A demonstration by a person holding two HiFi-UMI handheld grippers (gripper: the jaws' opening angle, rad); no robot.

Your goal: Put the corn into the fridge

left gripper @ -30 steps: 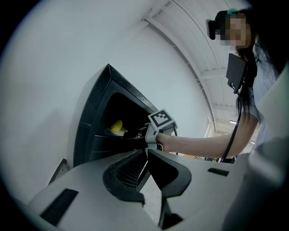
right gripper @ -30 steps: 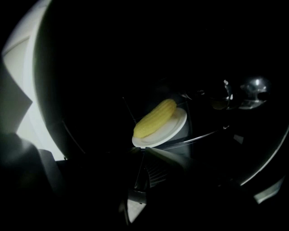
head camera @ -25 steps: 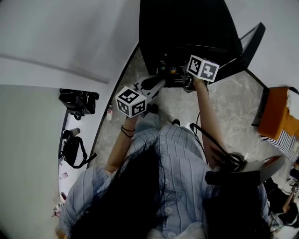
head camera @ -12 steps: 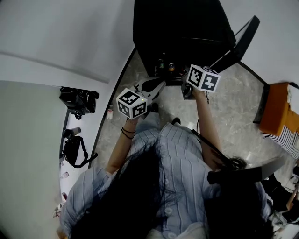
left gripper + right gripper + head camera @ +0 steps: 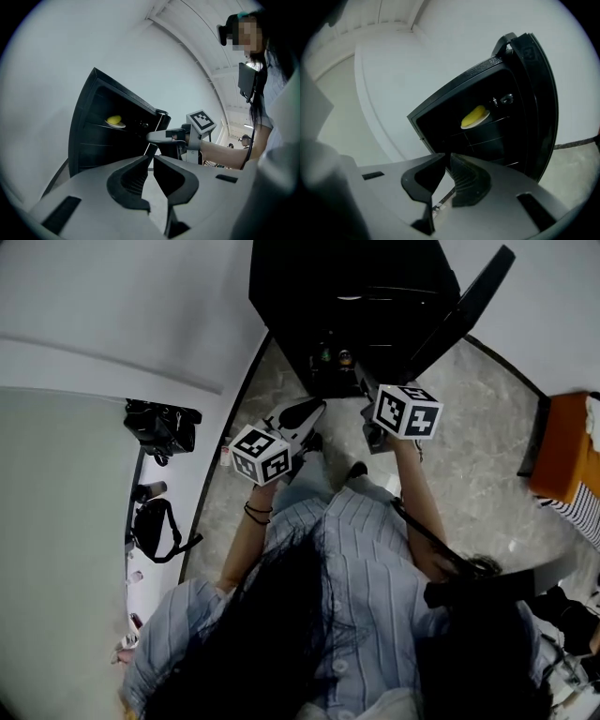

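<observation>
Seeing corn (image 5: 474, 114) on plate (image 5: 467, 125) inside fridge (image 5: 450, 101), 1 o'clock from my right tool (image 5: 447, 155). Left tool (image 5: 152, 157), right tool: pinched together, empty. Door (image 5: 539, 103) open. Risk: slamming it rolls corn off.

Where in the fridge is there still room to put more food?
The shelves under the plate of corn look bare, right across to the open door. The plate's shelf is fuller: small things sit close beside it. It is dark inside, so that's a guess.
</observation>
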